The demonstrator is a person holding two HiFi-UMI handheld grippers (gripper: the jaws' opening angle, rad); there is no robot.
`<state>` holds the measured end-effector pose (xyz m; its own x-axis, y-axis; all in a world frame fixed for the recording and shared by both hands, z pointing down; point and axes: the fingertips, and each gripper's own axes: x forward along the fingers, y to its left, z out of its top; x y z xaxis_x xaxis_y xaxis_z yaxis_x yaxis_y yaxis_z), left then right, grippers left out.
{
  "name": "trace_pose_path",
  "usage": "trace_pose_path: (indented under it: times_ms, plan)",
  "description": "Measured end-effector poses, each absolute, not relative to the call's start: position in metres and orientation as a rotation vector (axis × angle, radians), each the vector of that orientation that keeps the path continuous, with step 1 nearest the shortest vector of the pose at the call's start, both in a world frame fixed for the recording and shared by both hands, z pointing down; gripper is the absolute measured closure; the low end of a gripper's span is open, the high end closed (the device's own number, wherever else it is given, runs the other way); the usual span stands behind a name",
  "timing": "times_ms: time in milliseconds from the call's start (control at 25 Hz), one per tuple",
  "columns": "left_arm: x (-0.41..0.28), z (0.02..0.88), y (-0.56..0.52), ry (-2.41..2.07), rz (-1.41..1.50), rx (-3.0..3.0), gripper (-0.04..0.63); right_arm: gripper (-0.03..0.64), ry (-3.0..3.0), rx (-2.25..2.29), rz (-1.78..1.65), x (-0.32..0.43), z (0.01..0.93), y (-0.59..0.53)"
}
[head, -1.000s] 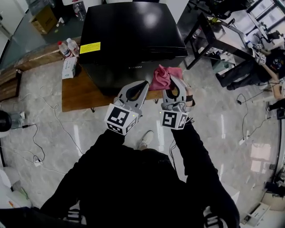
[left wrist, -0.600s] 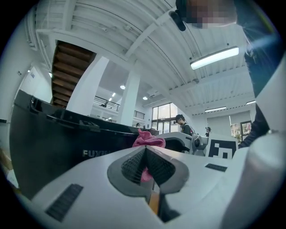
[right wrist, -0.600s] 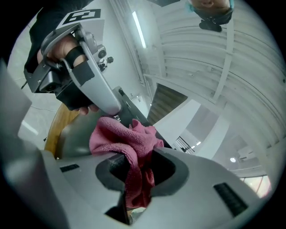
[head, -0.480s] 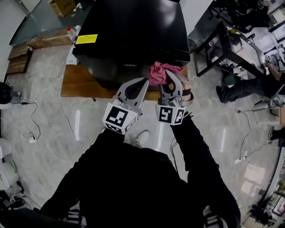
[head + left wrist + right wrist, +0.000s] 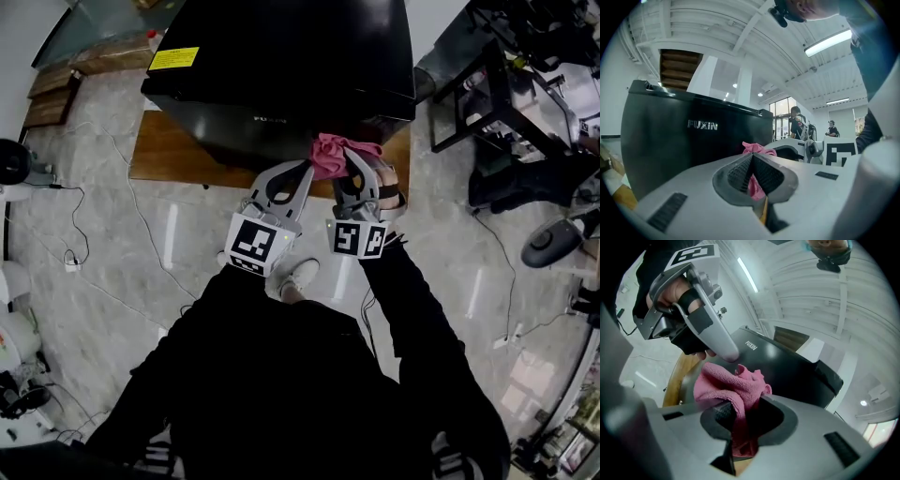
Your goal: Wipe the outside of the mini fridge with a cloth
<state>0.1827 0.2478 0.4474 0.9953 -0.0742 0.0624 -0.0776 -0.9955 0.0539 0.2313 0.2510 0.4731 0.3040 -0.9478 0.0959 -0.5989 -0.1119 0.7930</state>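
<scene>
The black mini fridge (image 5: 281,56) stands on a low wooden platform (image 5: 169,155), with a yellow label (image 5: 173,58) on its top. A bunched pink cloth (image 5: 333,155) rests against the lower part of the fridge front (image 5: 787,366). My right gripper (image 5: 354,167) is shut on the cloth (image 5: 736,390), which bulges out past its fingertips. Just to its left, my left gripper (image 5: 300,171) is shut, its tips meeting beside the cloth (image 5: 757,148) below the fridge's brand lettering (image 5: 702,124). In the right gripper view the left gripper (image 5: 724,350) touches the cloth's upper edge.
A black desk frame (image 5: 469,84) stands right of the fridge, with a seated person's legs (image 5: 525,178) and a chair base (image 5: 548,239) beyond. Cables (image 5: 103,244) trail over the glossy floor at left. My shoe (image 5: 298,277) is below the grippers.
Both grippers and the cloth have kept together at the fridge front, edging slightly left along it. The head view has swung, so the fridge sits higher in the picture.
</scene>
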Motion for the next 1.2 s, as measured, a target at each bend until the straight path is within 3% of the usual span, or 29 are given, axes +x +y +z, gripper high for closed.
trace_pose_path:
  times_ms: [760,1200]
  plan:
    - [0.188,0.645,0.237,-0.146,0.425,2.941,0.591,0.525,-1.454,1.640,-0.320,0.240,0.669,0.245]
    - [0.175,0.670,0.246,-0.165,0.489,2.886,0.591,0.526,-1.481,1.542,-0.122,0.239,0.756,0.244]
